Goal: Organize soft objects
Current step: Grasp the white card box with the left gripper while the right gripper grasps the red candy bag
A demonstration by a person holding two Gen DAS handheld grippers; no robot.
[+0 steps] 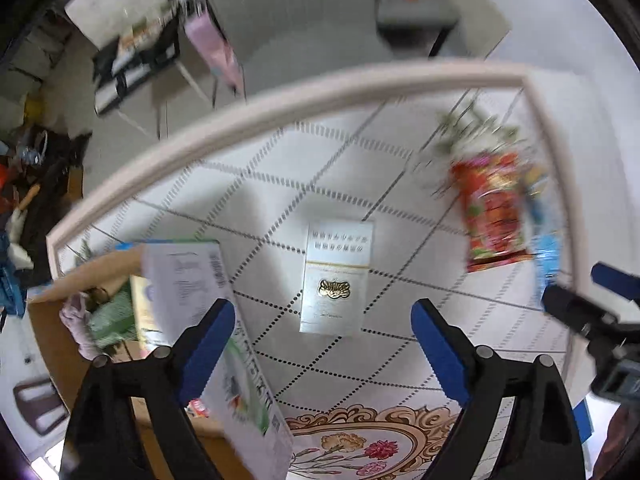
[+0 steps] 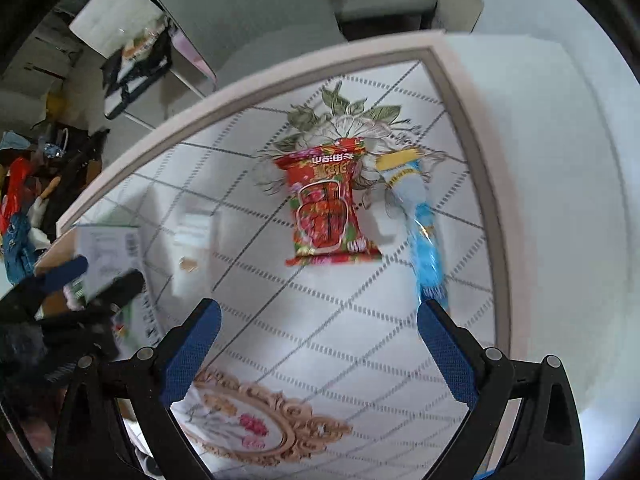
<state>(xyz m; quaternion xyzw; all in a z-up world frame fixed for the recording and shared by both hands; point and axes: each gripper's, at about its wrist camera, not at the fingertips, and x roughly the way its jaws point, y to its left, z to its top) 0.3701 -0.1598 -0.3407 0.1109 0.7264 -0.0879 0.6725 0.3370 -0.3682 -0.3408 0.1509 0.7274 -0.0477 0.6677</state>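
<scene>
A small silver-white box with a gold emblem (image 1: 336, 276) lies flat on the patterned table (image 1: 280, 100), just ahead of my open left gripper (image 1: 324, 344), which holds nothing. A tall white-and-green carton (image 1: 192, 280) leans from the cardboard box (image 1: 52, 320) beside the left fingertip (image 1: 208, 344); contact cannot be told. A red snack bag (image 2: 328, 204) and a blue packet (image 2: 420, 224) lie ahead of my open, empty right gripper (image 2: 320, 352). The same bag (image 1: 492, 208) shows blurred at the right of the left wrist view.
The cardboard box holds a pink cloth (image 1: 76, 320) and a green packet (image 1: 112, 320). A grey chair (image 2: 240, 8) and a low grey seat (image 2: 384, 0) stand beyond the table's far rim (image 2: 240, 84). Clutter lies on the floor (image 2: 24, 200) at the left.
</scene>
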